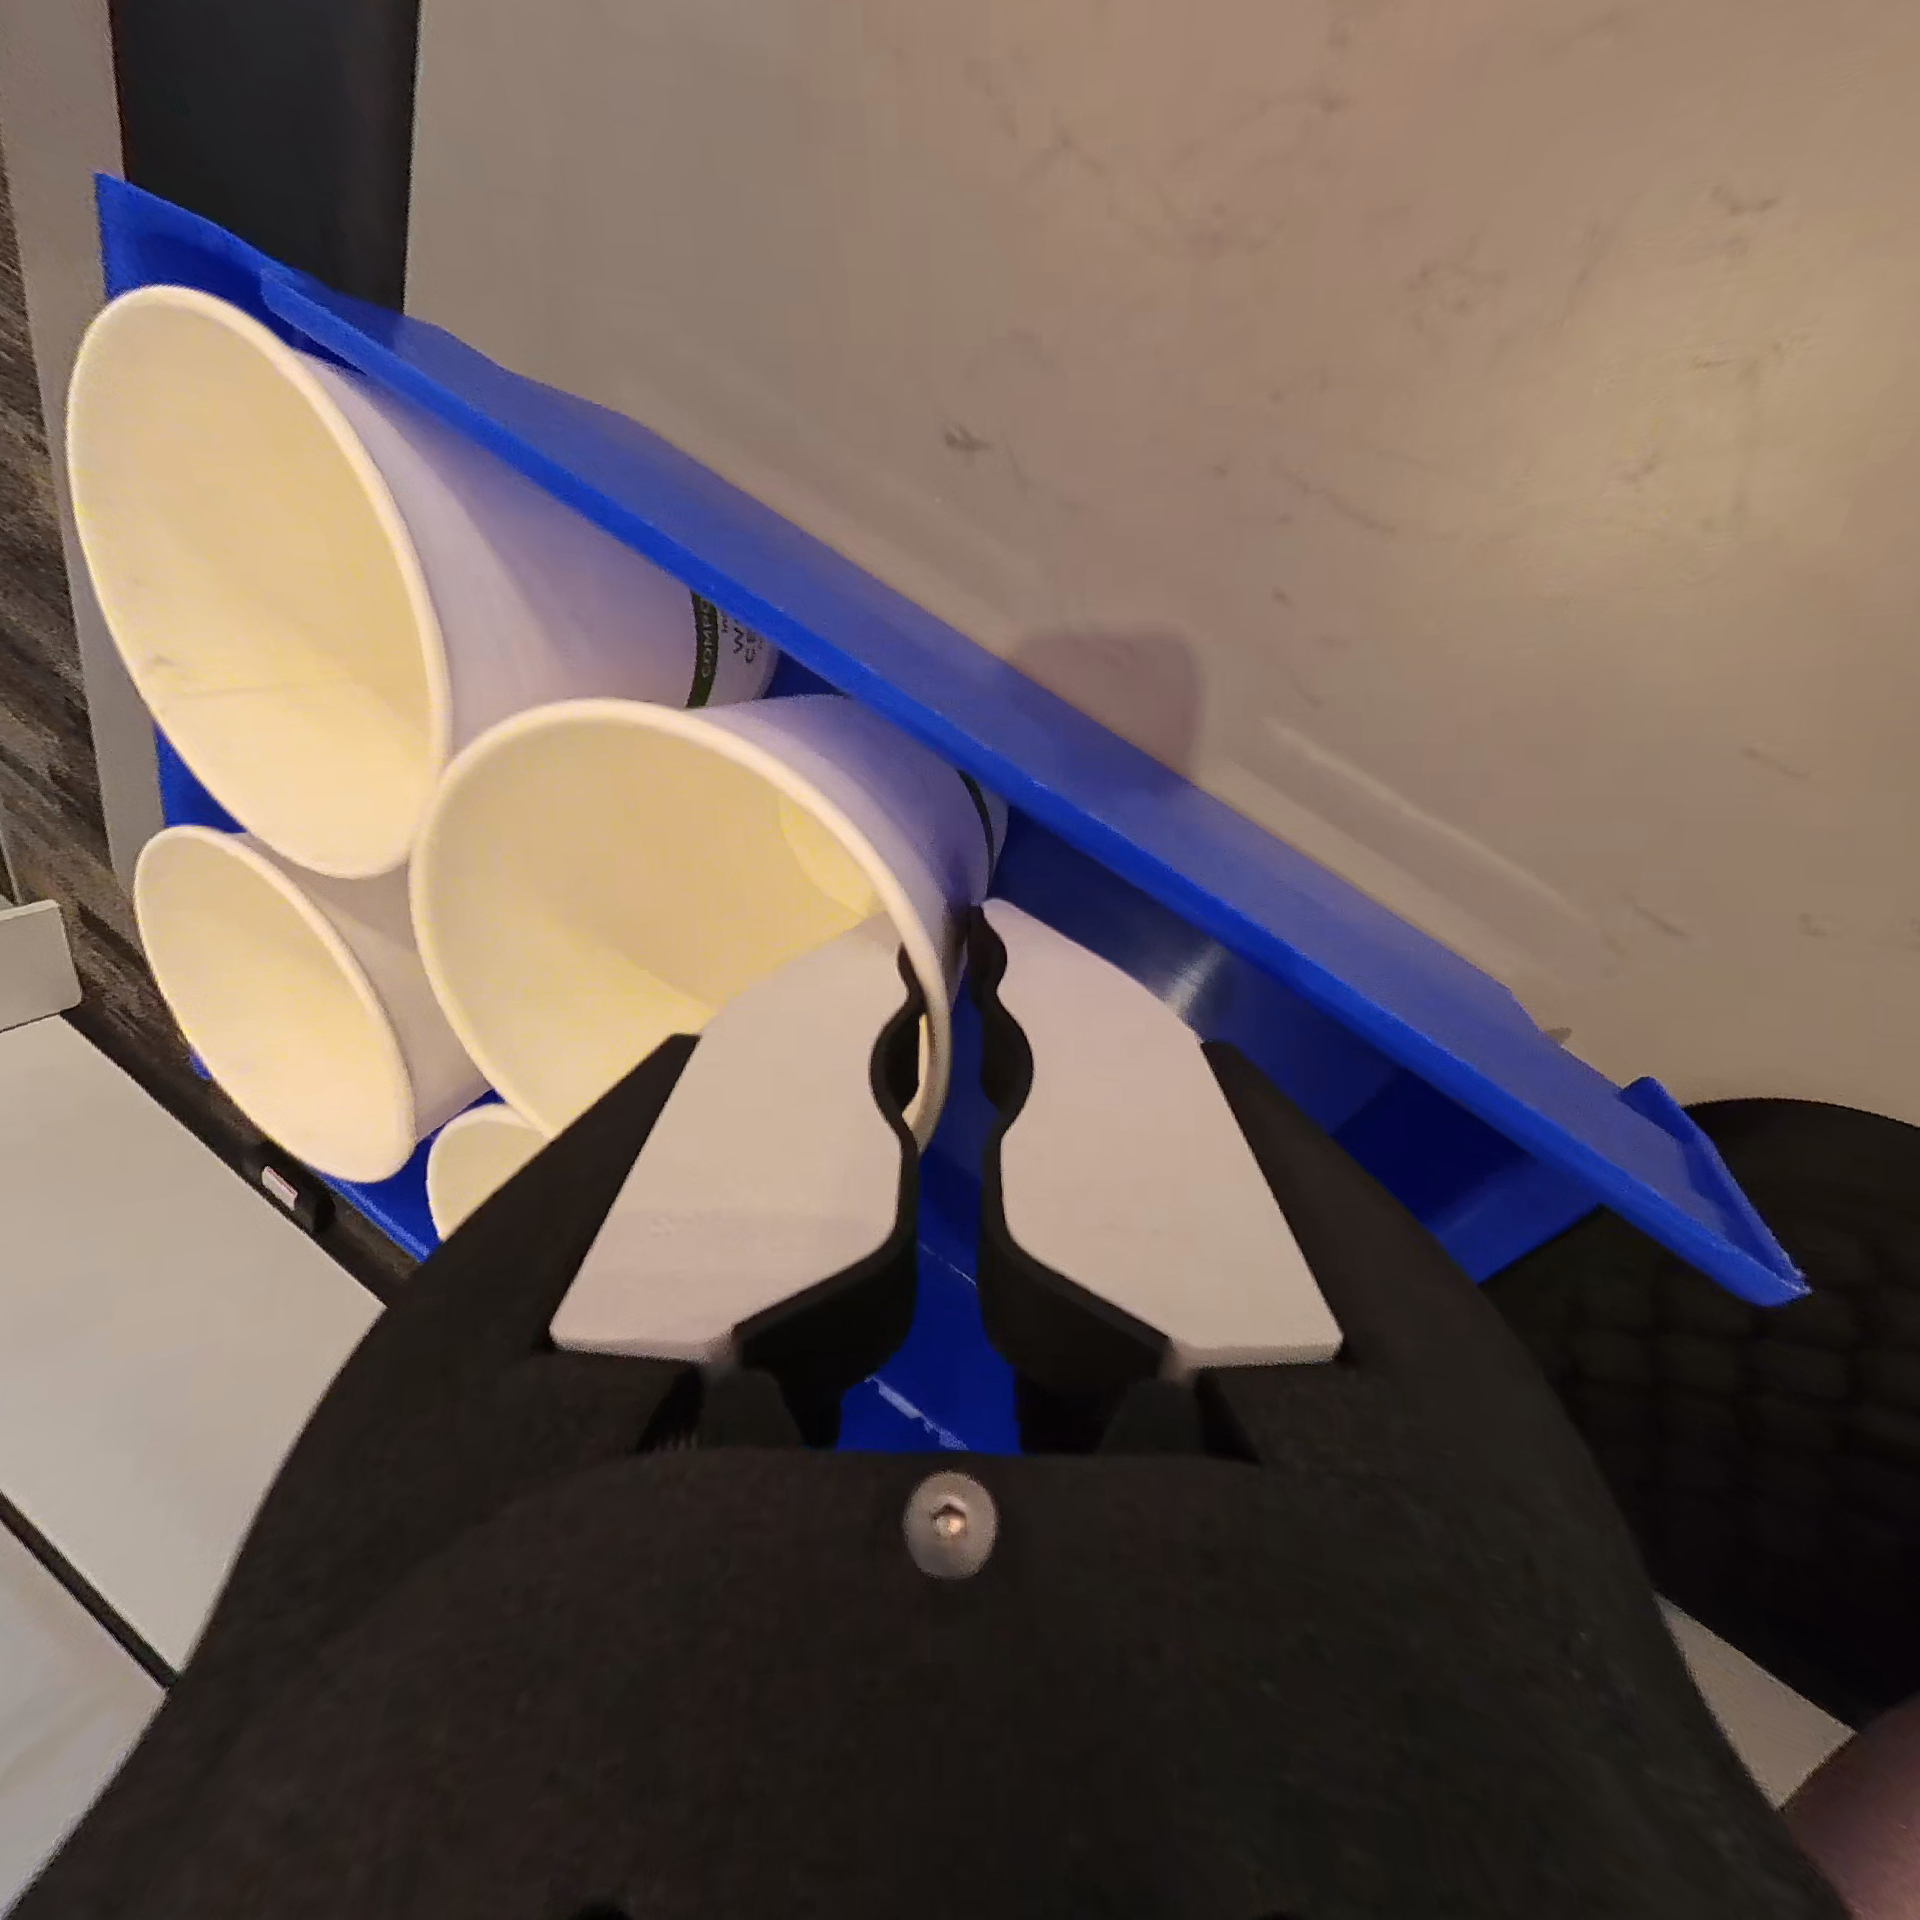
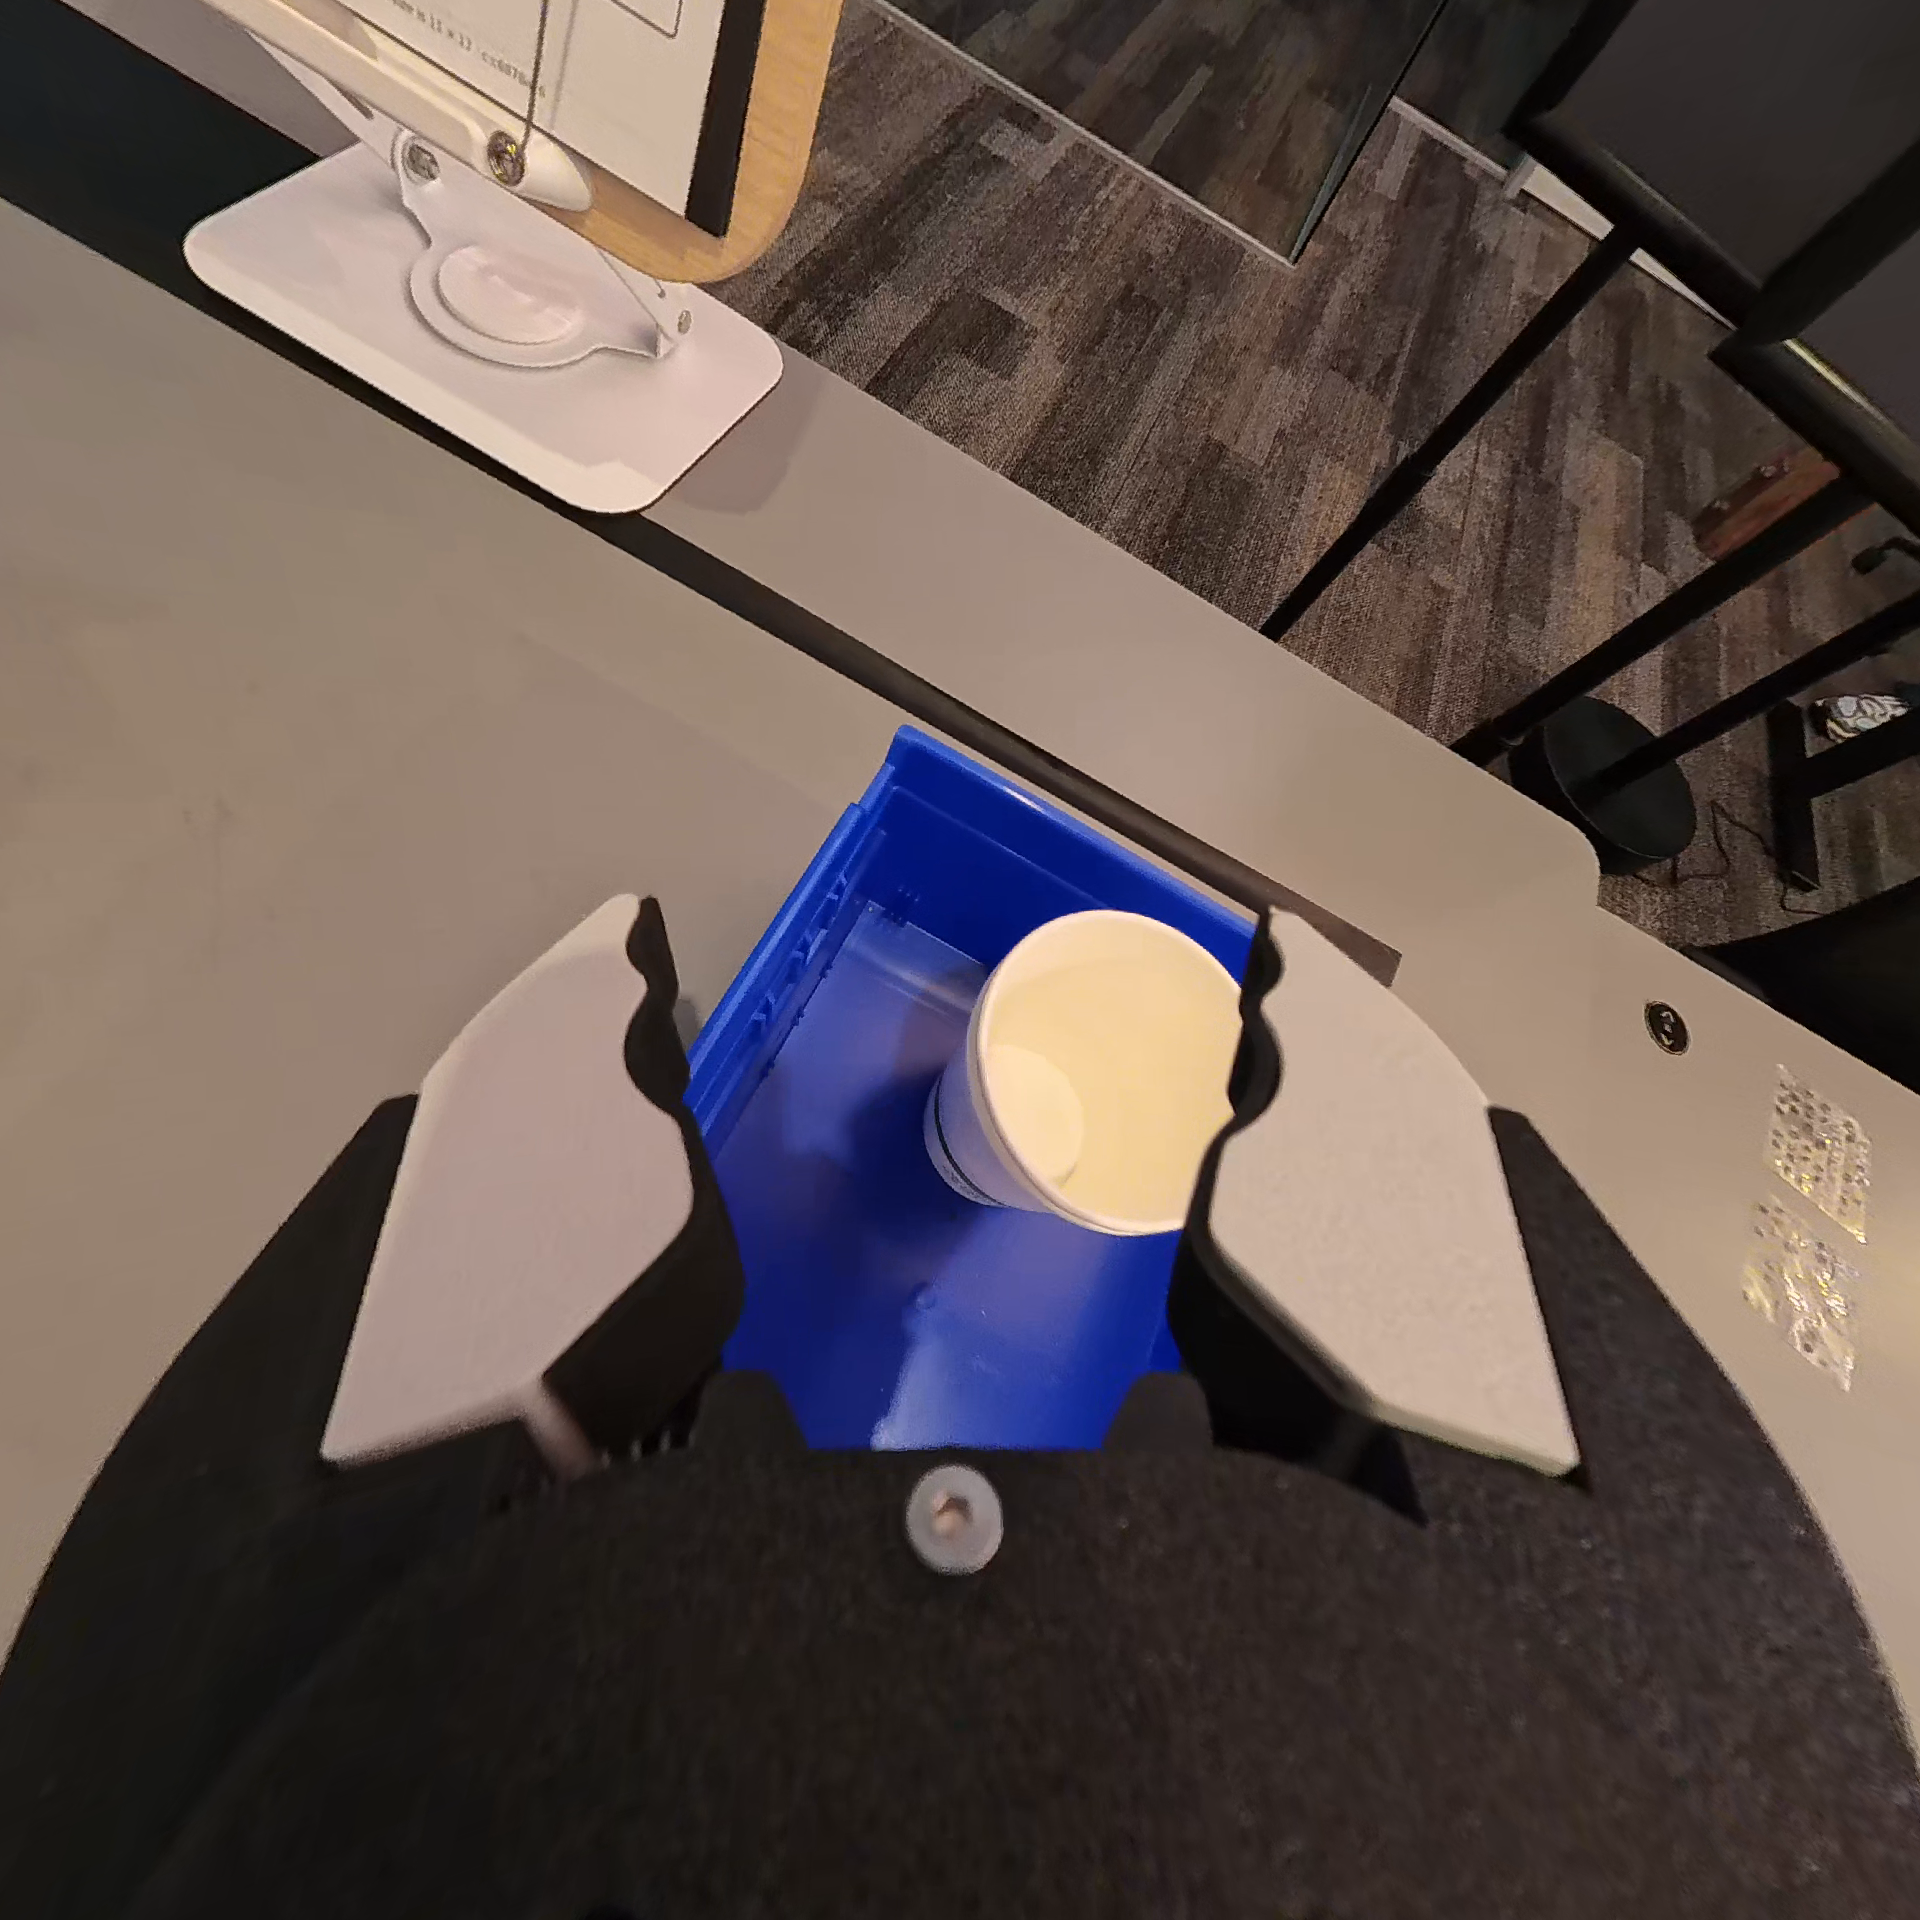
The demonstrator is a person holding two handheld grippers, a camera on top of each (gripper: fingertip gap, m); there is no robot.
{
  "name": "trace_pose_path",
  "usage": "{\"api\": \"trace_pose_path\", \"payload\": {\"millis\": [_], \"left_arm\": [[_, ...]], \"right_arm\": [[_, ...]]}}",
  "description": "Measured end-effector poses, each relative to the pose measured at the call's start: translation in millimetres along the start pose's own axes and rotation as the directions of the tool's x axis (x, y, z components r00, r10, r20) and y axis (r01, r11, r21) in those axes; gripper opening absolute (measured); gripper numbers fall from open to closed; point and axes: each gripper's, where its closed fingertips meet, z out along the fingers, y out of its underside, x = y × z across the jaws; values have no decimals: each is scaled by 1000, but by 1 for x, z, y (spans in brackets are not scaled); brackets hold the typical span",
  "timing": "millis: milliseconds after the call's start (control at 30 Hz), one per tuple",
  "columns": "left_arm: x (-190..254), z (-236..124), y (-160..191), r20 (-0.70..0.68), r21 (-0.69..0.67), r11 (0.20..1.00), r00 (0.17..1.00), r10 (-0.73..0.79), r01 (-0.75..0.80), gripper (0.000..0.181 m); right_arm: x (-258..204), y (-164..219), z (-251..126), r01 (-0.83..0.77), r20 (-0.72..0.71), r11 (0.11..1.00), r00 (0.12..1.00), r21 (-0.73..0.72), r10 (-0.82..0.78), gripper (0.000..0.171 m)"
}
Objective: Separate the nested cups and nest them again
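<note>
Grey table (image 2: 312,779) is carrying a blue bin (image 2: 935,1299). Left gripper (image 1: 948,940) is pinching the rim of a white paper cup (image 1: 665,894), clenched on its wall, beside three more cups in the bin. Right gripper (image 2: 951,997) is hanging wide apart, empty, over one upright cup (image 2: 1112,1070).
</note>
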Motion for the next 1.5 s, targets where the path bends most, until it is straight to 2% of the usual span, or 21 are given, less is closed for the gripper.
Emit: {"api": "trace_pose_path", "payload": {"millis": [233,367,500,567,633,667,733,800,867,1033,1233,1333,1500], "left_arm": [[2,-26,-4,34,36,999,999,11,-12,1],[1,-68,0,165,12,1000,986,7,-10,1],[20,-127,-27,275,188,977,960,48,-102,1],[46,-149,-50,266,316,924,955,132,-216,0],[87,-167,-80,213,473,804,933,291,-359,0],[110,-176,-92,186,547,725,906,381,-417,0],[149,-189,-110,151,642,595,841,520,-483,0],[174,-191,-121,124,674,530,786,605,-514,0],[189,-186,-128,107,678,503,748,655,-537,0],[202,-177,-143,63,704,481,721,690,-522,0],[206,-174,-149,32,733,466,708,705,-496,0],[208,-171,-150,31,728,465,702,712,-504,0],[211,-170,-150,27,725,462,692,722,-511,0]], "right_arm": [[-1,-3,-2,-1,7,1000,1000,12,1,101],[-5,-10,-7,21,-2,999,1000,28,-21,101],[-31,-33,-19,77,39,991,996,106,-82,100],[-65,-52,-28,105,150,976,980,189,-134,100],[-121,-69,-44,102,373,952,904,290,-210,100],[-156,-77,-59,80,515,934,816,348,-262,100],[-219,-83,-96,28,729,902,578,432,-367,100],[-264,-78,-125,9,832,889,350,457,-431,100],[-294,-66,-138,35,874,894,192,448,-446,102],[-326,-49,-133,104,897,899,80,426,-435,105],[-342,-30,-118,187,929,915,31,357,-369,104],[-346,-23,-118,220,940,917,0,333,-342,101],[-348,-23,-115,225,942,918,-2,326,-334,90]]}}
